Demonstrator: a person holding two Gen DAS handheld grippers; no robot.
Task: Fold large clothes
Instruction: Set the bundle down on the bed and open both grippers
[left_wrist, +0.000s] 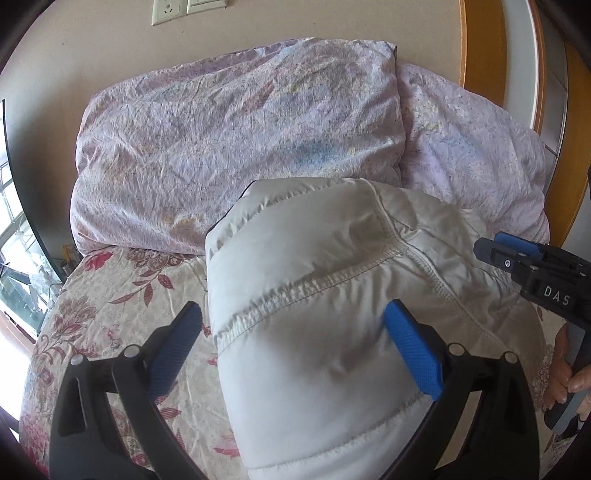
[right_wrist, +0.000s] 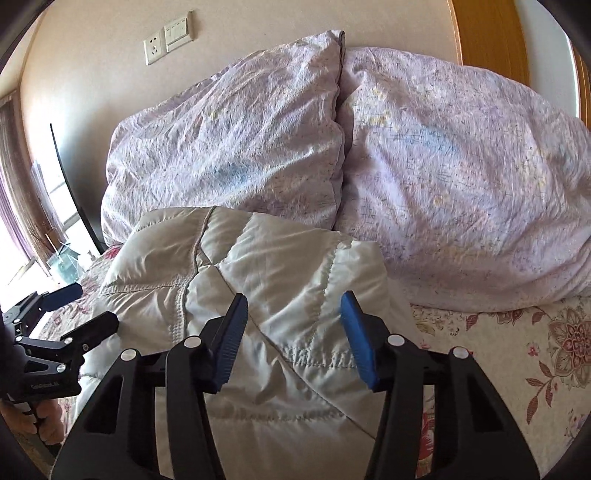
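A white quilted puffy jacket (left_wrist: 314, 295) lies bundled in a thick block on the floral bed sheet; it also shows in the right wrist view (right_wrist: 258, 295). My left gripper (left_wrist: 295, 317) is open, its blue pads spread over the jacket's left part, holding nothing. My right gripper (right_wrist: 293, 310) is open above the jacket's right part, empty. The right gripper shows at the right edge of the left wrist view (left_wrist: 495, 247). The left gripper shows at the left edge of the right wrist view (right_wrist: 88, 306).
Two lilac pillows (left_wrist: 236, 147) (right_wrist: 461, 192) lean against the wall behind the jacket. The floral sheet (right_wrist: 517, 362) spreads to both sides. A wall socket (right_wrist: 155, 46) is above. A wooden headboard (left_wrist: 480, 40) is at the right, a window at the left.
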